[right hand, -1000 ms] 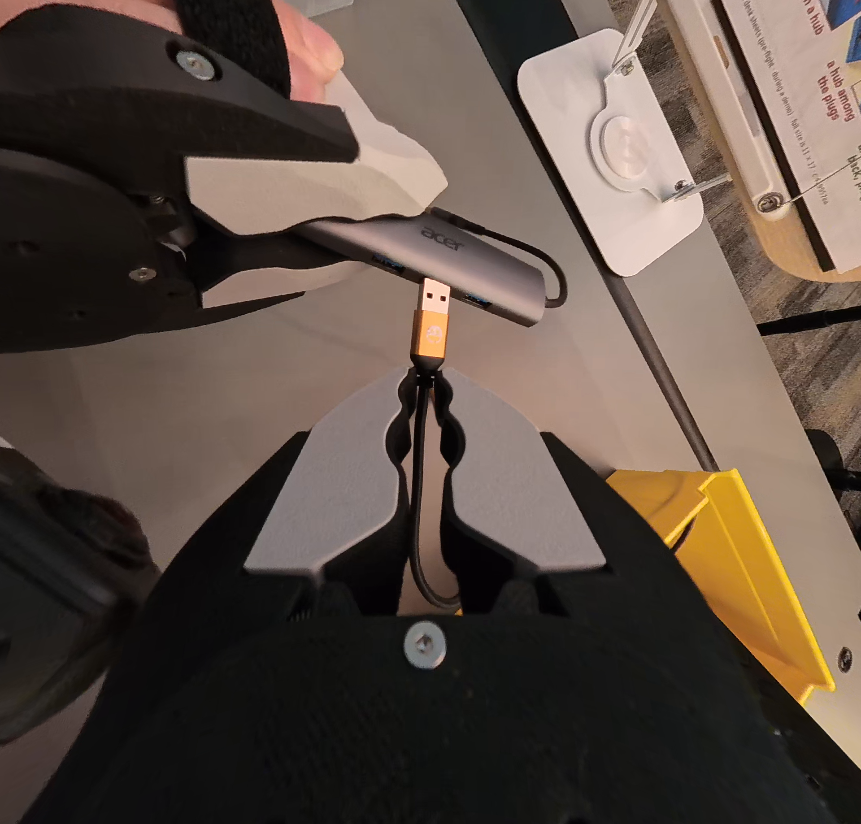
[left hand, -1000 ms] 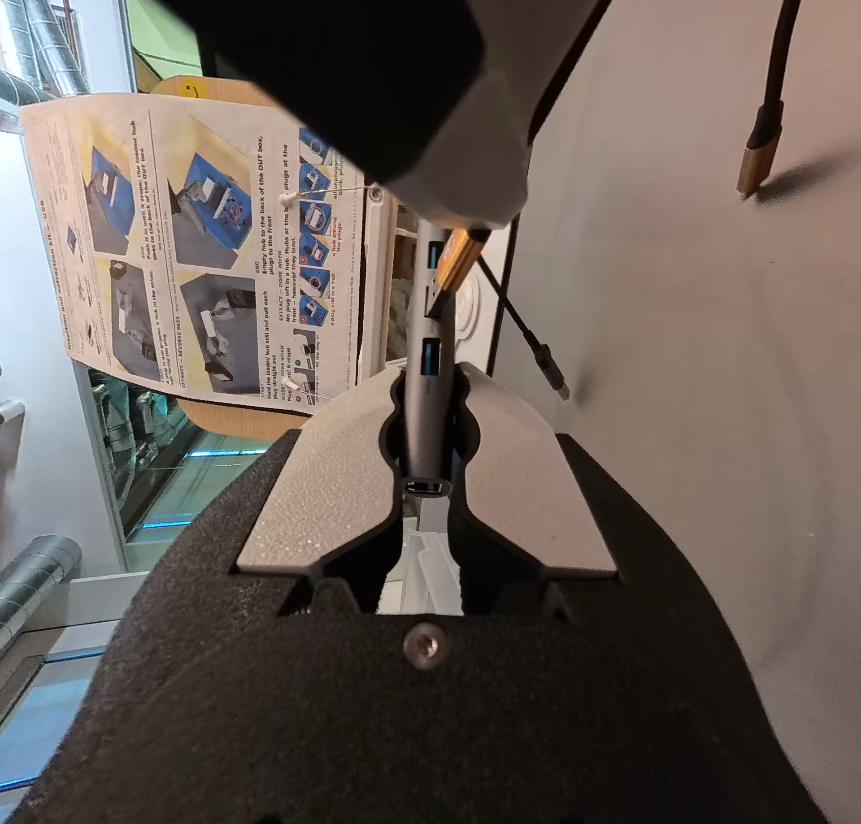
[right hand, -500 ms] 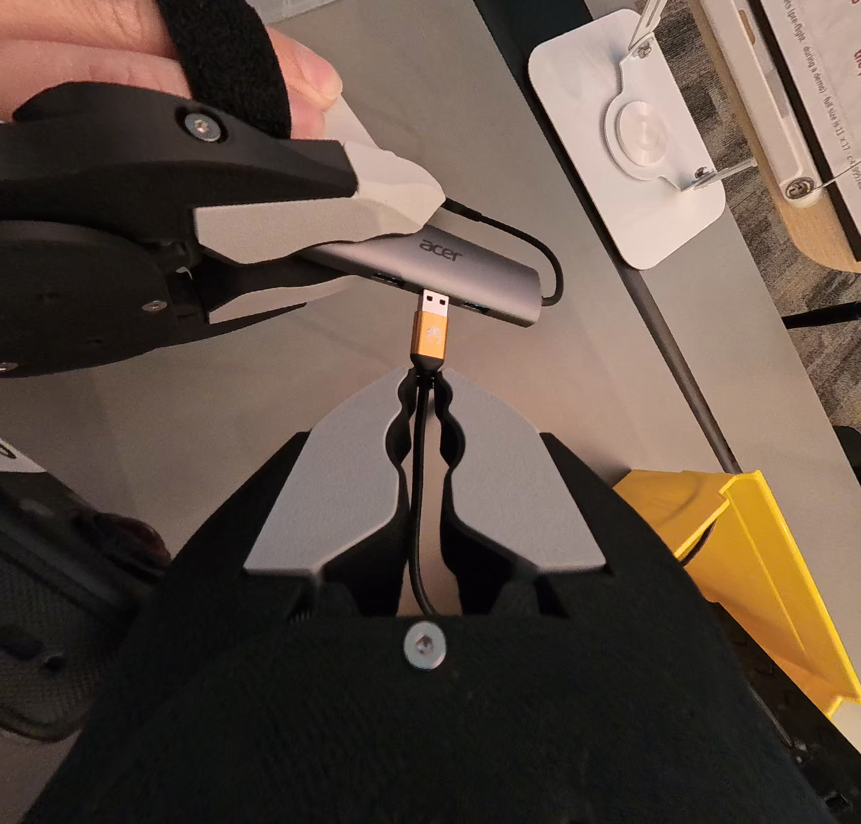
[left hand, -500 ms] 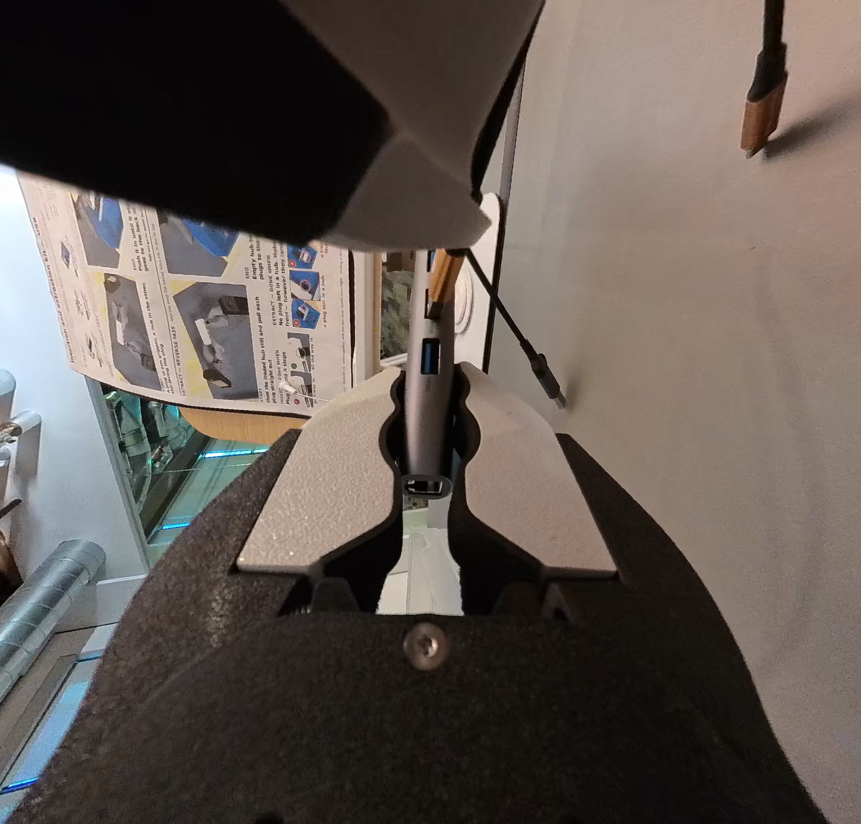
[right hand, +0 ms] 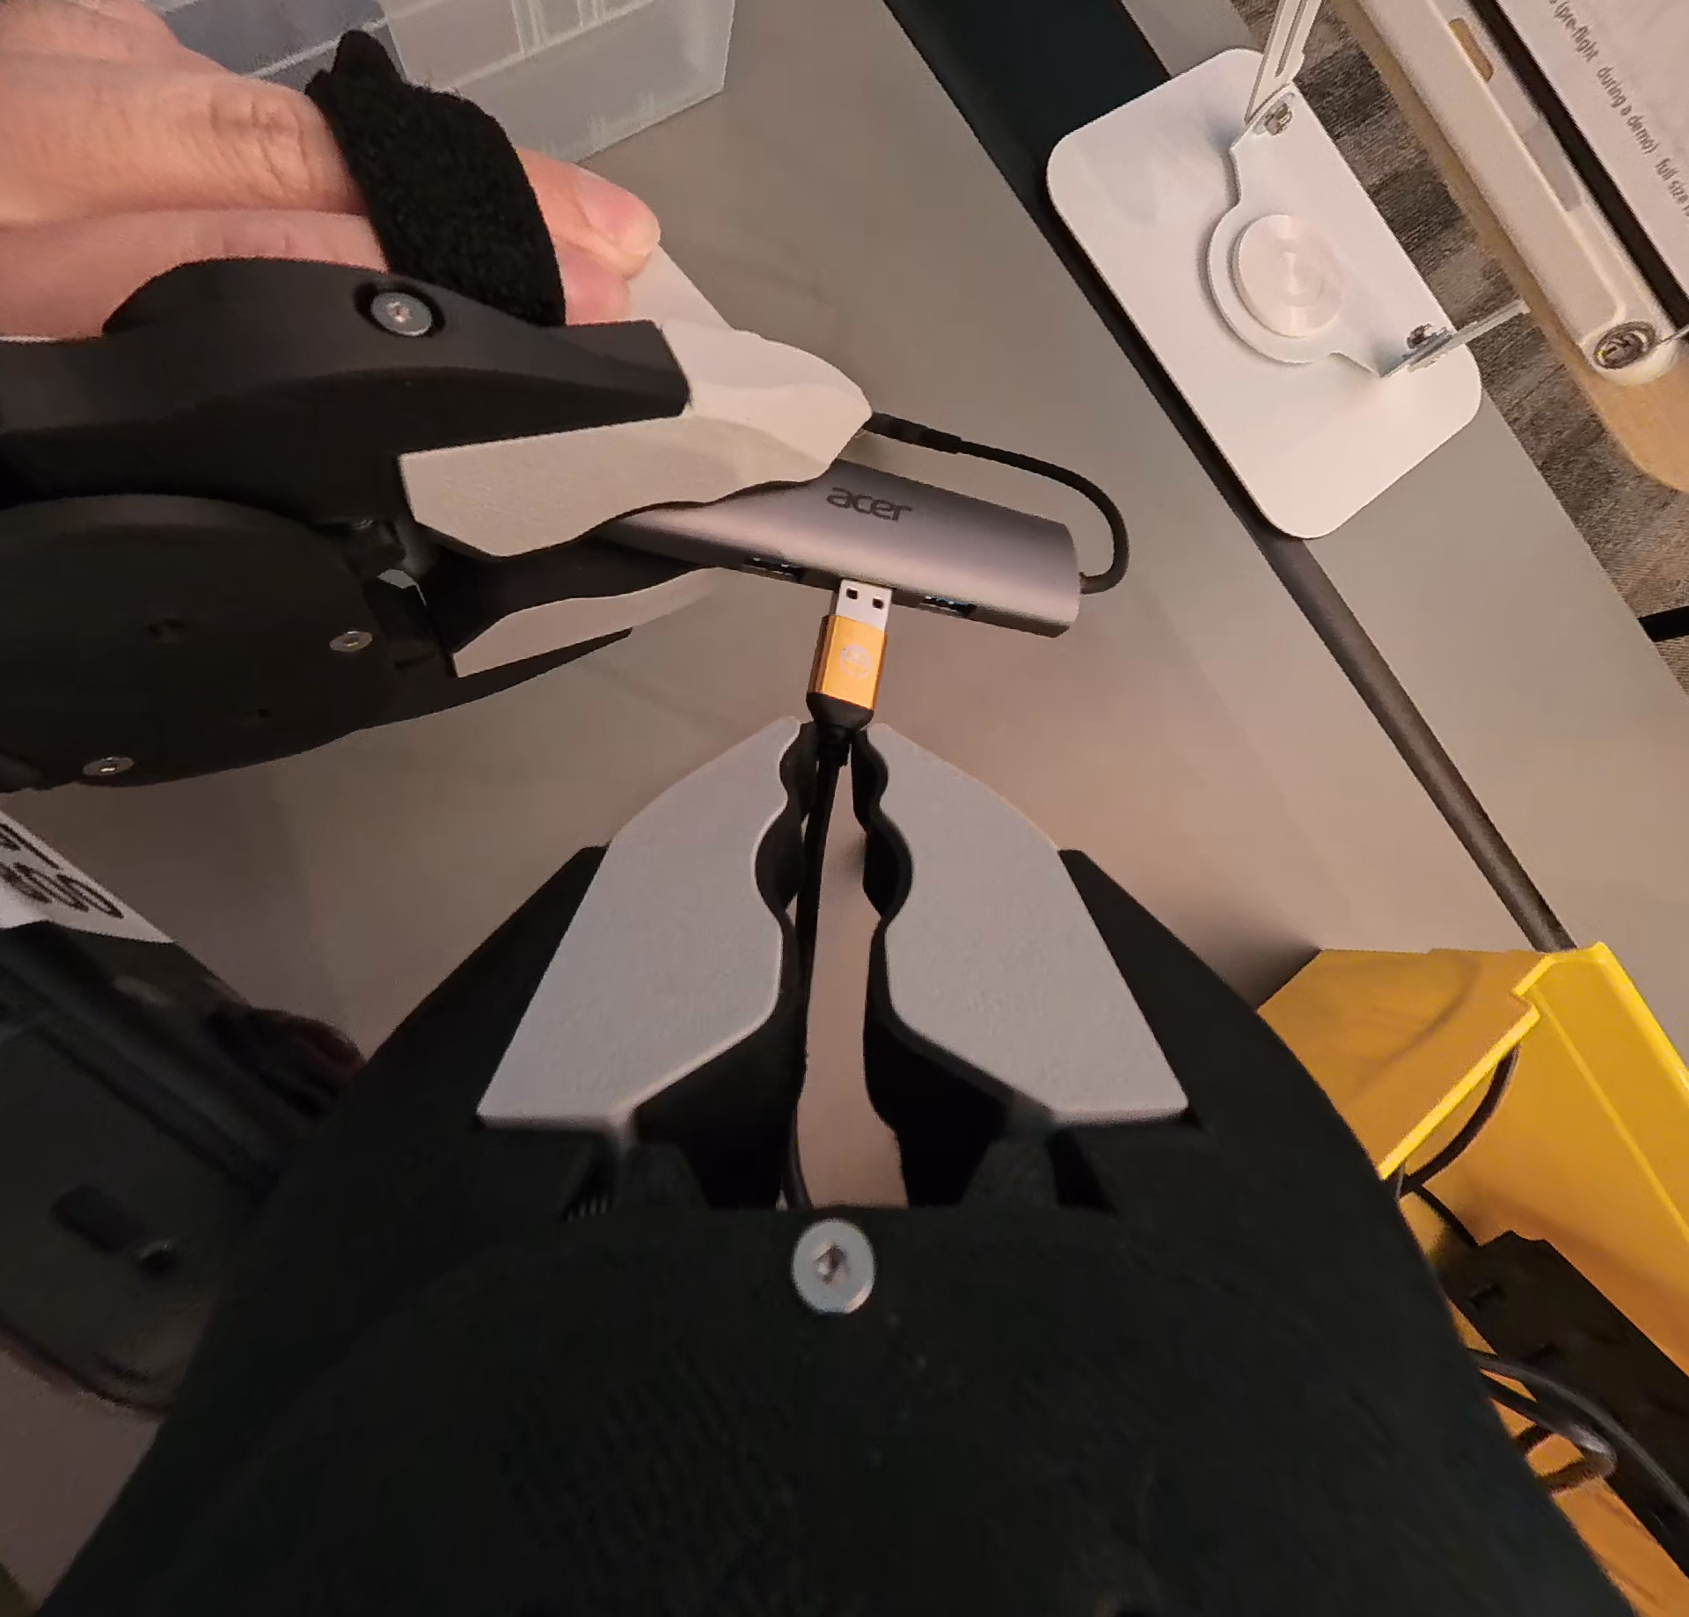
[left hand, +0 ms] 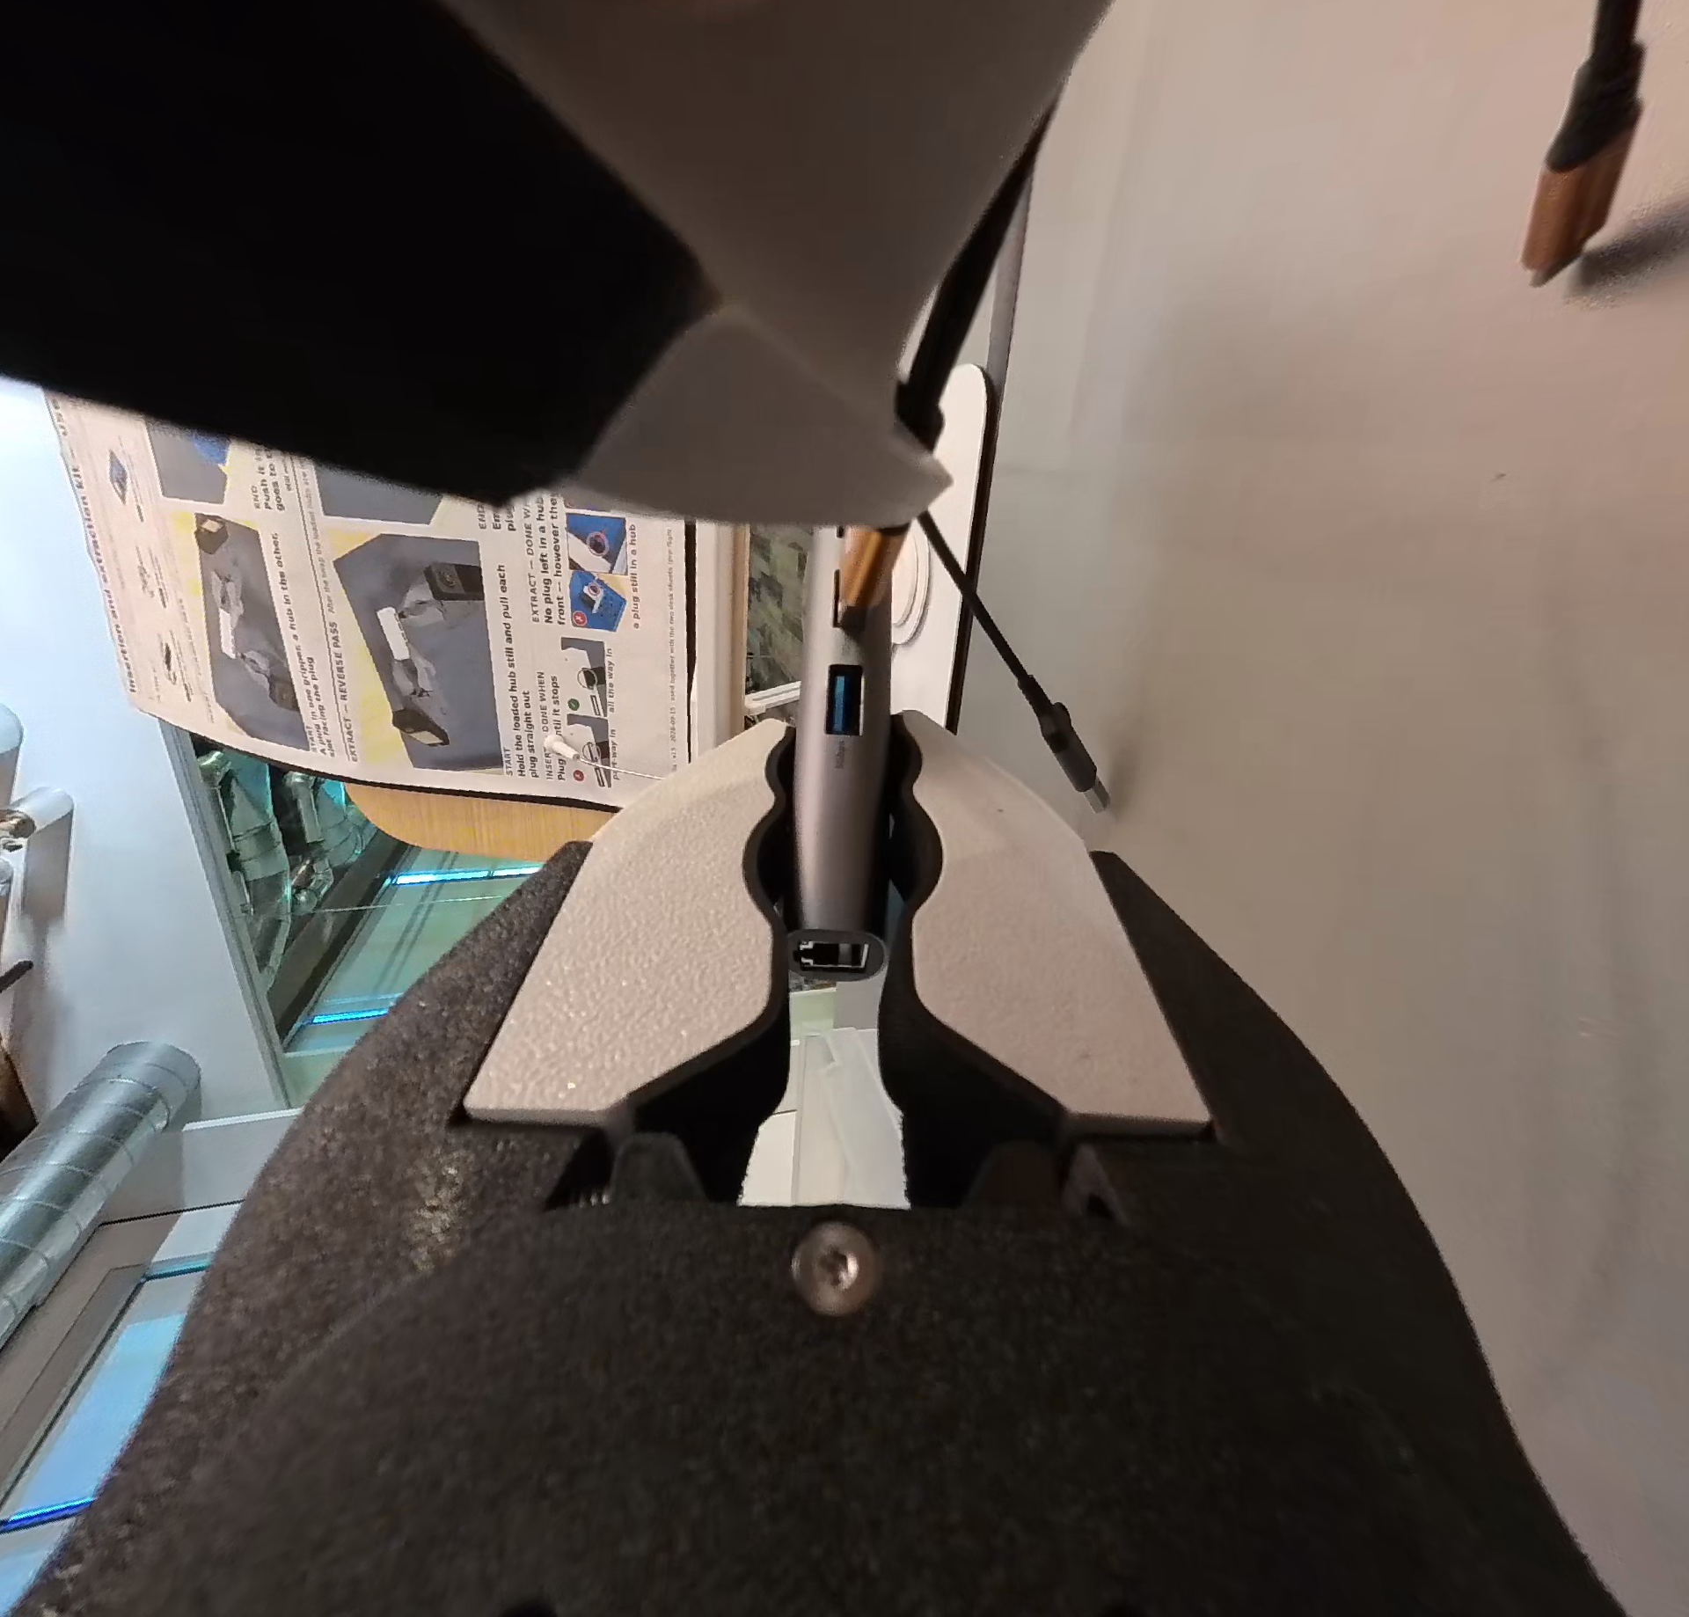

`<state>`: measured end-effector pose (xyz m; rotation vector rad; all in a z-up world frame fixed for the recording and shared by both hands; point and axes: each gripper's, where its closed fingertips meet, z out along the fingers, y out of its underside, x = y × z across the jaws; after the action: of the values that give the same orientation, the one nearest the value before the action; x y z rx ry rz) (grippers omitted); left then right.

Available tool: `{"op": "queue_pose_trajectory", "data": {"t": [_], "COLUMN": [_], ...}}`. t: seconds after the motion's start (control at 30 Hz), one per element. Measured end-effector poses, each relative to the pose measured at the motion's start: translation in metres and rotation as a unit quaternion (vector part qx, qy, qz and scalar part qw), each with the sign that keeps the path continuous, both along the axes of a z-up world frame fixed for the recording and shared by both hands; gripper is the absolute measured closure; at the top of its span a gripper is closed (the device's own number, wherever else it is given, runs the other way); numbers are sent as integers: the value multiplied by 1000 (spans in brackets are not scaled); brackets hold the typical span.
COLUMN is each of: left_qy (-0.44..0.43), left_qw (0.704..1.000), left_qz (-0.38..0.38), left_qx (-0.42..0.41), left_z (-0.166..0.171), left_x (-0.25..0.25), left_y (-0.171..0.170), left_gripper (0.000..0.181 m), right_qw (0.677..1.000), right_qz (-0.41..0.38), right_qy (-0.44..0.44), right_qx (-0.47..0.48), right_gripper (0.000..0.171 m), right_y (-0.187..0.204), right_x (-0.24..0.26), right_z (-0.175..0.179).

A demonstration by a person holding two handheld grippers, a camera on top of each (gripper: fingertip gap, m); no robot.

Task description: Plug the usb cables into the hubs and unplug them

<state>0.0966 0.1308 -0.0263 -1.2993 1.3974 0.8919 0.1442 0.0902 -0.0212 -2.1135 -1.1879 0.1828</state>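
My left gripper (left hand: 841,737) is shut on a grey USB hub (left hand: 836,805), held above the table. In the right wrist view the hub (right hand: 914,536) sticks out to the right of the left gripper (right hand: 640,458). My right gripper (right hand: 836,732) is shut on a black cable just behind its orange USB plug (right hand: 850,659). The plug's metal tip touches the hub's port side between two blue ports, and most of the metal shows. In the left wrist view the plug (left hand: 868,572) meets the hub under the right gripper's fingers (left hand: 731,202).
A second orange-plug cable (left hand: 1572,220) lies on the grey table (left hand: 1371,750). The hub's own lead (left hand: 1069,750) hangs down to the table. A clear plastic bin (right hand: 548,28), a white stand base (right hand: 1261,293), a yellow bin (right hand: 1508,1116) and an instruction sheet (left hand: 366,622) surround the work area. My right fingertips sit around 7 cm from my left ones.
The right gripper has come closer to the hub and fills more of the left wrist view. The plug tip stays at the hub's port side. Both grips are unchanged.
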Motion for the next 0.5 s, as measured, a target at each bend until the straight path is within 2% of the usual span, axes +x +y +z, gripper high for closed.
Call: {"op": "queue_pose_trajectory", "data": {"t": [0.5], "left_qy": [-14], "left_qw": [1000], "left_qz": [1], "left_qx": [7], "left_z": [7], "left_x": [-2], "left_y": [0], "left_gripper": [165], "right_qw": [999], "right_qz": [7], "right_qy": [38], "right_qx": [14], "right_gripper": [163], "right_y": [4], "right_x": [-3], "right_z": [9]}}
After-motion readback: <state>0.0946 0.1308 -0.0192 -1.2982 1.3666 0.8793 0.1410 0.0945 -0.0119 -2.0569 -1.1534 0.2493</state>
